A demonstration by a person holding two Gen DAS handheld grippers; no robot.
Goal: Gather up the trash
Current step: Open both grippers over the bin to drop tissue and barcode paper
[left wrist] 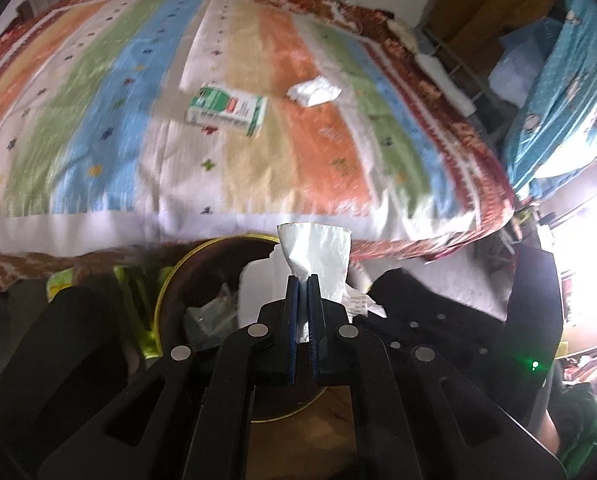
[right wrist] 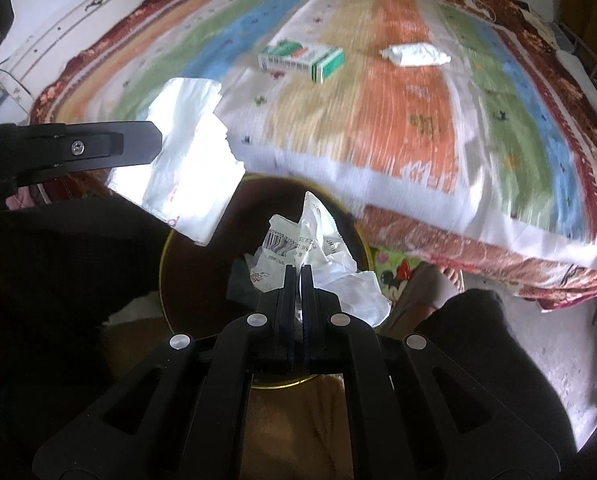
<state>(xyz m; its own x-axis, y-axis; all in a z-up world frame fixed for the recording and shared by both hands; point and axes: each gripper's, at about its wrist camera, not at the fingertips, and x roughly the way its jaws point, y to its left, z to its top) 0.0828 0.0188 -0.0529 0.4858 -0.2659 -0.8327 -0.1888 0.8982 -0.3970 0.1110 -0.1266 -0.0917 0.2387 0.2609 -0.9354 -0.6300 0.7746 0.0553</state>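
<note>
Your left claw (left wrist: 303, 280) is pinching a white tissue (left wrist: 318, 256) tight between its blue pads, and the tissue is sticking up past the fingertips like a little flag. Your right claw (right wrist: 298, 270) is clamping down on a crumpled white wrapper (right wrist: 318, 256) with a barcode printed on it, jaws basically all the way together.

Both claws are hanging right over a round dark bin (right wrist: 202, 248) with a yellow-gold rim, sitting on the floor just beside the bed (right wrist: 378, 128). In the right wrist view you're also seeing your left claw coming in from the left side, with its tissue dangling over the bin's rim. In the left wrist view some clear plastic scraps (left wrist: 212, 312) are already lying inside the bin.

Out past the bin, the bed is wearing a striped blanket in orange, green, blue and cream with a reddish patterned border. Two more bits are sitting on it, well apart from the claws: a green and white carton (left wrist: 228, 110) lying flat, and a wadded white tissue (left wrist: 314, 91) just to its right. Everything on the bed is looking pretty blurry.
</note>
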